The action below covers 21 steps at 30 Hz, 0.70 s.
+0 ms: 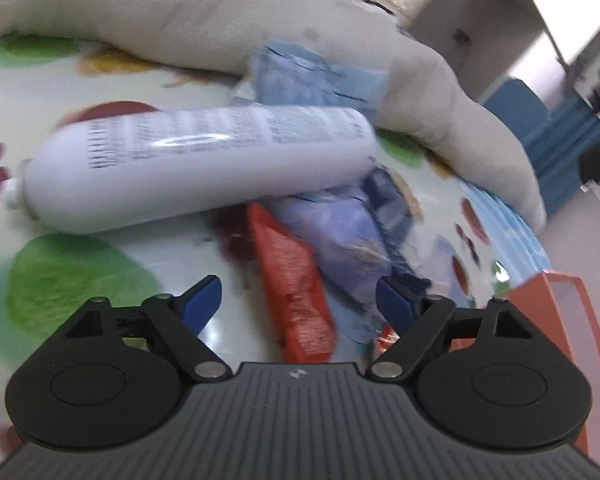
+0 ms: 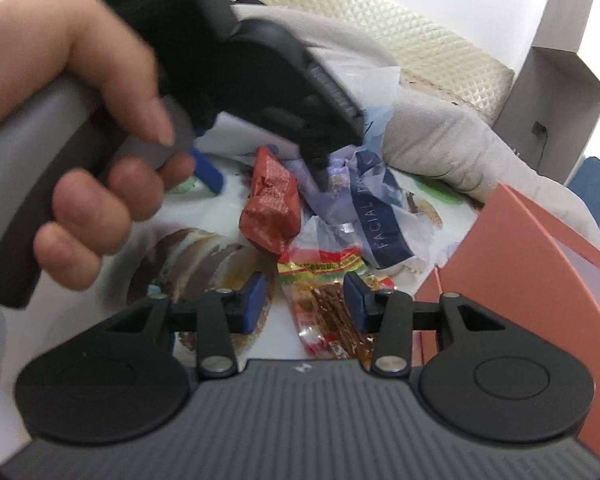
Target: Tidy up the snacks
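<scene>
A person's hand grips the grey handle of the left hand-held gripper, which tips down over the snacks. Its blue fingers are spread wide and pinch nothing. The right hand-held gripper has its fingers partly apart, with nothing pressed between them; a clear snack bag lies under them.

The snacks sit in a pile on a white cloth with fruit pictures. A grey blanket lies behind them. An orange box stands on the right.

A red packet lies next to a pale pack that says "FACIAL". A white tube has small print, too blurry to read.
</scene>
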Available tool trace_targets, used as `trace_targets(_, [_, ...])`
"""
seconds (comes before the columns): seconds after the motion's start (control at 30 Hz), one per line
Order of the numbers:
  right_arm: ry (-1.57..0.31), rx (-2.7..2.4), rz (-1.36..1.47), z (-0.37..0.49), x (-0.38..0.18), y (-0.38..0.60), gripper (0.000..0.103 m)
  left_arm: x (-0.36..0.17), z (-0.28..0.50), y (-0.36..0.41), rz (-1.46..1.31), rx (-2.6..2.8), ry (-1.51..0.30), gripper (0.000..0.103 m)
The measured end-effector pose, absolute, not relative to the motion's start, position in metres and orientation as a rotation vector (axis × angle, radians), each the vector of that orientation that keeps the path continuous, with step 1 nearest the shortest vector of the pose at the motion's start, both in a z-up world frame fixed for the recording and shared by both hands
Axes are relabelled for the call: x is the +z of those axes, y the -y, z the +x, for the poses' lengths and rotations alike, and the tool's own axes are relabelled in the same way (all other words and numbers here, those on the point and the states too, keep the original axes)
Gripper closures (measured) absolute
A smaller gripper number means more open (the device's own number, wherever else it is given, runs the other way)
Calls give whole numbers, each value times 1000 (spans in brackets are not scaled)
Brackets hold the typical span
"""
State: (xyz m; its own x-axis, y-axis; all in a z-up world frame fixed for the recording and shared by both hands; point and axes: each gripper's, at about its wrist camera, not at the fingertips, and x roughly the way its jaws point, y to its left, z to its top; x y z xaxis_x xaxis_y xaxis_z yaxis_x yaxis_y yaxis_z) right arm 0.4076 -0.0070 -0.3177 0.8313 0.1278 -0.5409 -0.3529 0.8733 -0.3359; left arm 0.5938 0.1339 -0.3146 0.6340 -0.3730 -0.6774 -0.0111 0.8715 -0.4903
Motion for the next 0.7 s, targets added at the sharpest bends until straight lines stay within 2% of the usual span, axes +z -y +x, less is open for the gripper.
trace_targets(0.03, [-525,267,-454,407,-318,5,70,-315,595,-131,-471,-210,-871,28])
trace_targets(0.1, [-529,266,-467,405,-320,4,88,-314,597,-125,-428,-204,-876,41])
trace_targets(0.17, [-530,272,-462,402,-318,4,95,-315,597,-121,-417,-213,-885,56])
trace_targets(0.2, [-530,263,-472,399,-316,3,97,-315,596,-120,-416,-214,-890,63])
trace_targets(0.23, [-535,261,-479,396,-314,1,98,-315,595,-119,-406,-216,-896,65])
trace_targets(0.4, [-534,264,-464,374,-293,2,101,-309,576,-118,-393,-230,-913,74])
trace_targets(0.7, [-557,308,-359,322,-267,16,101,-268,514,-121,-320,-189,-909,77])
